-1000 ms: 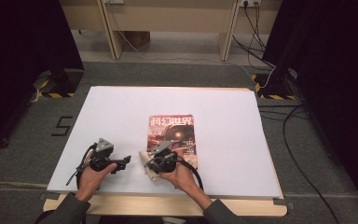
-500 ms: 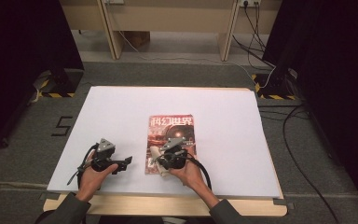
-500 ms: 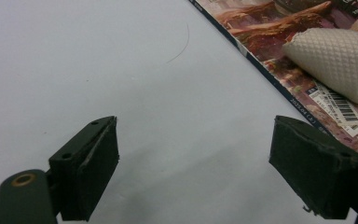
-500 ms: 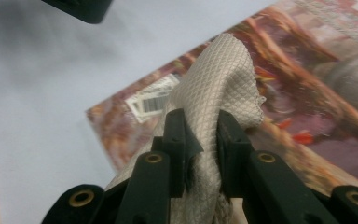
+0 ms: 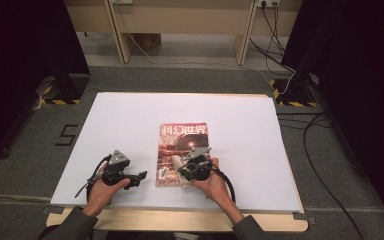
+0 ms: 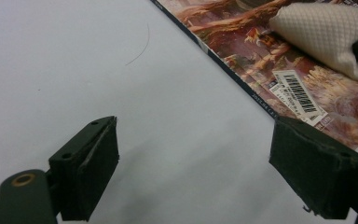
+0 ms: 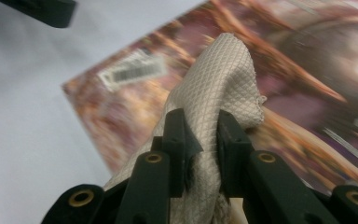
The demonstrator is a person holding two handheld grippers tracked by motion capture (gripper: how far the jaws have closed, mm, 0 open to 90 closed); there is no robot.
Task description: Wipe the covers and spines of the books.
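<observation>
Two claws are at work on this desk (image 5: 130,120), and each has its own job. My right claw (image 7: 200,135) is pinched tight on a cream waffle-textured cloth (image 7: 219,74); the fabric bunches up between the pads and folds over ahead of them, so a soft rounded wad leads the way rather than hard plastic. I hold it low over the near left part of the magazine (image 5: 182,150), close to the white barcode label (image 7: 133,70), which I judge is the stretch of cover being wiped. Gripping the cloth near its middle leaves enough loose material to drag flat on the glossy cover.

My left claw (image 6: 214,154) stands wide apart with nothing between its pads, resting over bare white desk just left of the magazine's left edge. From there the cover's corner and the cloth (image 6: 326,37) sit just ahead of it. I judge it waits there so it can pin the magazine if the wiping starts to push it across the desk.

The magazine lies flat in the middle of the desk, its title at the far end, nearer my side than the far edge, within easy reach of both hands.
</observation>
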